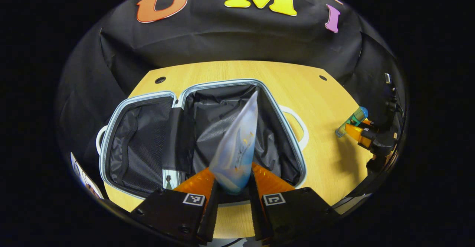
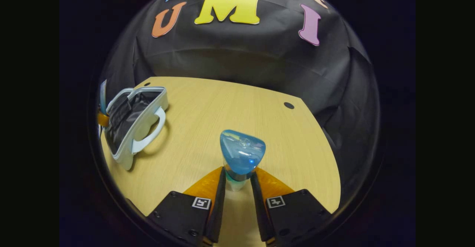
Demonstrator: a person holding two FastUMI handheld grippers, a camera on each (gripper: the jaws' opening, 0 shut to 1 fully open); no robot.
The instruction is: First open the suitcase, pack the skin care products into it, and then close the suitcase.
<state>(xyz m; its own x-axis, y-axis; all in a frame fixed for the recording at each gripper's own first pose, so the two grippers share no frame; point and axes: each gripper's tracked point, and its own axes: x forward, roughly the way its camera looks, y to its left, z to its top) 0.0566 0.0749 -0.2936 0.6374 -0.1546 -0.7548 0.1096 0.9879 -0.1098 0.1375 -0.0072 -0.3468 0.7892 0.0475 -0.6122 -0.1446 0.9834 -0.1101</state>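
While the small white hard-shell suitcase (image 1: 202, 135) lies open flat on the light wooden table (image 1: 319, 102), its two black-lined halves side by side and a white handle (image 1: 297, 122) at its right edge, the left tongs (image 1: 233, 182) hang over the near rim of the right half, clenched on the blunt end of a pale blue, translucent squeeze tube with dark markings (image 1: 237, 146). Both fingers press against the tube's rounded end, and its flat crimped tip points away toward the far side of the case, above the black fabric lining (image 1: 219, 113); whether the tube touches the lining cannot be told. The left half has a black mesh panel (image 1: 143, 143). In the left gripper view, the right tongs (image 1: 352, 126) are seen well apart from the suitcase, off to the right above the table's edge, grasping a small clear bottle with a blue cap (image 1: 352, 121) that points left toward the case. In the right gripper view, the right tongs (image 2: 237, 182) are closed on that same bottle (image 2: 242, 154), both fingers pressing on its neck just below the rounded blue cap, which stands up facing the camera above bare table (image 2: 222, 106). From here the open suitcase (image 2: 133, 124) sits far off to the left, seen edge-on with its white handle (image 2: 150, 133) turned toward the right tongs. Two dark round holes mark the table's far corners.
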